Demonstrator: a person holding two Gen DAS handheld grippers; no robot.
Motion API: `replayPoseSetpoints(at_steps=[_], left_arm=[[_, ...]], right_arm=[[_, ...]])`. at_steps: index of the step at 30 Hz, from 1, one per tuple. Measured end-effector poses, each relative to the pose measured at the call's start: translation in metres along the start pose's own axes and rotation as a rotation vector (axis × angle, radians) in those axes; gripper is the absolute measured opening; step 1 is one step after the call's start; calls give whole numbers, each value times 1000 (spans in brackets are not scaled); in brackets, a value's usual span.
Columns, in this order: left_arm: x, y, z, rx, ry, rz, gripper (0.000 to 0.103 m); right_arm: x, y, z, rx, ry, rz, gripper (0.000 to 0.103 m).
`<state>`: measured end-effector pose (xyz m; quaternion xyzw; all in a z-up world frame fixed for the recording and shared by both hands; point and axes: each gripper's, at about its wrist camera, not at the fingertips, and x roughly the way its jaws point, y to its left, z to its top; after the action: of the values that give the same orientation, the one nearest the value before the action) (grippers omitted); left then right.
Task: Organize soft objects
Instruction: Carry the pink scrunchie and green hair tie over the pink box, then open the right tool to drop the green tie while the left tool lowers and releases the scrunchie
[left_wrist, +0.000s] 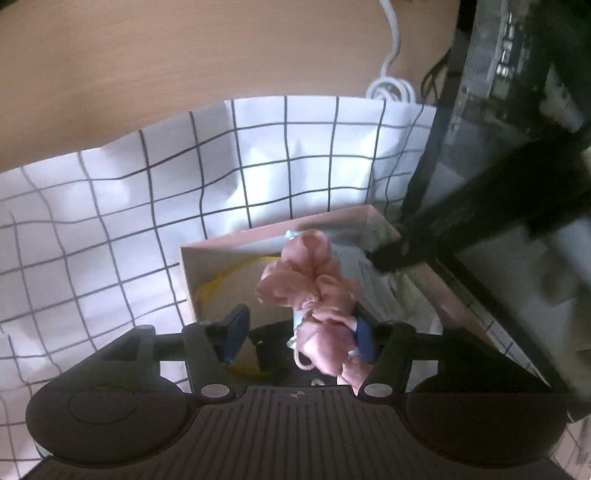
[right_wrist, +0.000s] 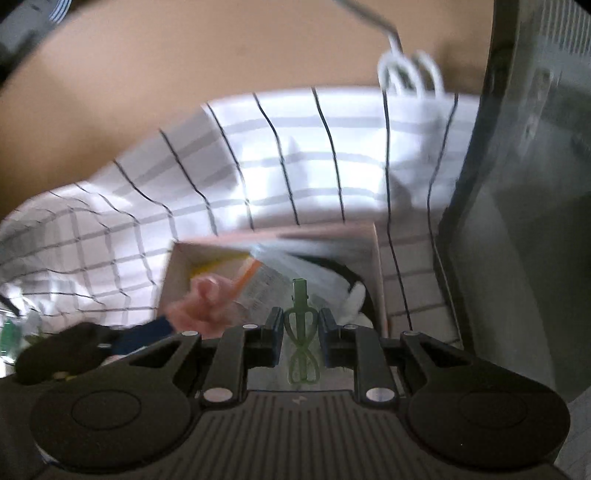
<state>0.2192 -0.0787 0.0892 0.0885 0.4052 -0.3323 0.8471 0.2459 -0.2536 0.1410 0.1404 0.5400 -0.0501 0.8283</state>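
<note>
The left gripper (left_wrist: 297, 332) stands wide apart, its two blue pads well separated. A pink scrunchie (left_wrist: 314, 291) hangs against the right-hand pad only; the other pad is clear of it. The scrunchie is soft, puffy and gathered into ruffled folds, with a pale blue bit and a thin loop showing at its lower edge. It sits low in the centre of the left wrist view, over the open mouth of a pink box (left_wrist: 258, 236).

Inside the box lie something yellow (left_wrist: 221, 280) along the left wall and a clear packet (left_wrist: 373, 277) with print on it at the right. In the right wrist view the scrunchie (right_wrist: 203, 302) shows as a pink blur at lower left of centre, above the box (right_wrist: 376, 266).

The right gripper (right_wrist: 300, 338) is closed on a green clip (right_wrist: 301, 325), a thin plastic piece with a stem poking up between the pads.

The box stands on a white cloth (left_wrist: 110, 206) with a black grid, spread over a tan table (left_wrist: 184, 55). A white cable (left_wrist: 391, 74) coils at the cloth's upper right edge.
</note>
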Motion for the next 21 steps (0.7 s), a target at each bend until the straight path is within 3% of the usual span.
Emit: replayPoseSetpoints(at_steps=[4,9,13,14,21], left_arm=[[-12,3,0,8,-34,-19,63],[-32,6,1,-15,-60,-29,63],[-39,15,4,-76,-94,-50,61],[-40,19,5,-73,-175,-89,61],[-42,41,14,-263,-199,-275,60]], right_arm=[[25,-6,-8,24,52,-11,20],[18,-5,-9,26,34,42,22],[-8,-2,-10,47,-32,109,38],[-16,-1,-11,38,-53,101,40],[-50,-10,-26,11,-135,6,42]])
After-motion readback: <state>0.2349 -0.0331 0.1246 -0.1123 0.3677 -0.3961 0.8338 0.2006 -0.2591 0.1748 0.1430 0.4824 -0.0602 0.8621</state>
